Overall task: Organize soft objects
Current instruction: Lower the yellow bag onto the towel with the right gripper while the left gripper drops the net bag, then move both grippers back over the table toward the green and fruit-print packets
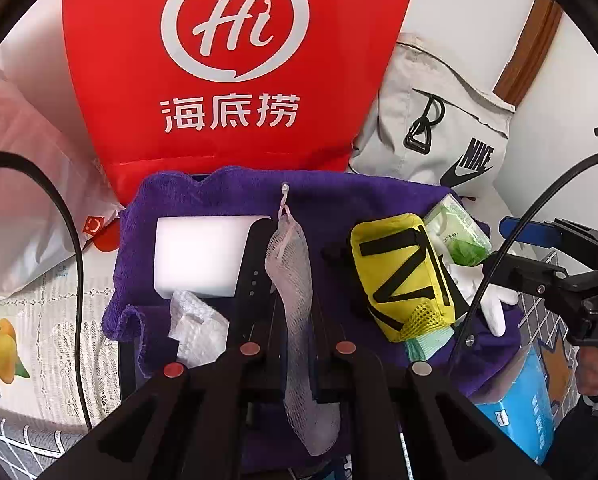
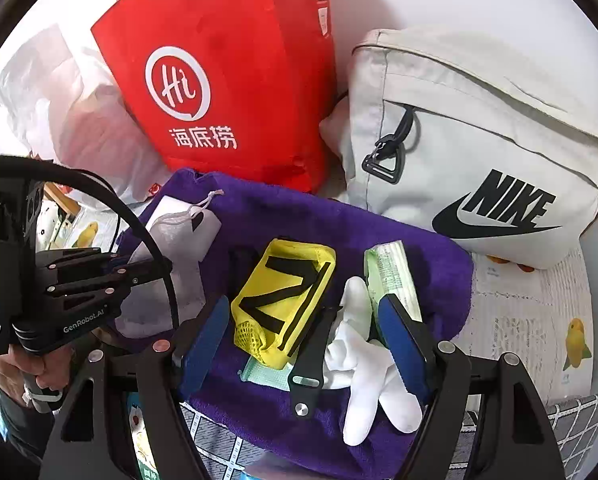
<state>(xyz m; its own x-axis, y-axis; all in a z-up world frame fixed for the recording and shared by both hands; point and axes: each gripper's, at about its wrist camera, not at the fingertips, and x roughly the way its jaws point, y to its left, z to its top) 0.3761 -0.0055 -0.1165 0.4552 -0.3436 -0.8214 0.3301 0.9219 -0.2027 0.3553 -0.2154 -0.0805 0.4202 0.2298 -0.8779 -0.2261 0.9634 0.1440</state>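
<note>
Left gripper [image 1: 295, 280] clenched on a pink mesh pouch [image 1: 295, 292]; the pouch hangs down between its fingers over the purple towel [image 1: 227, 196].

Right gripper [image 2: 303, 324] released, jaws wide, nothing pinched. Between its blue pads [image 2: 205, 336], on the towel: yellow pouch [image 2: 283, 300], a black strap [image 2: 311, 364], a white glove [image 2: 363, 364]. Green tissue pack [image 2: 391, 276] just beyond the right pad.

Ahead of the left gripper and to its left: white sponge [image 1: 203, 256], bubble wrap [image 1: 197, 324] nearer.

Beyond the towel: red bag [image 1: 235, 64], grey Nike bag [image 2: 479, 140].

Judgement: early to midway. One soft item in hand, not yet placed. Yellow pouch, glove, tissues, sponge and wrap lie loose, unsorted. Destination unclear from here; possibly one of the bags.
</note>
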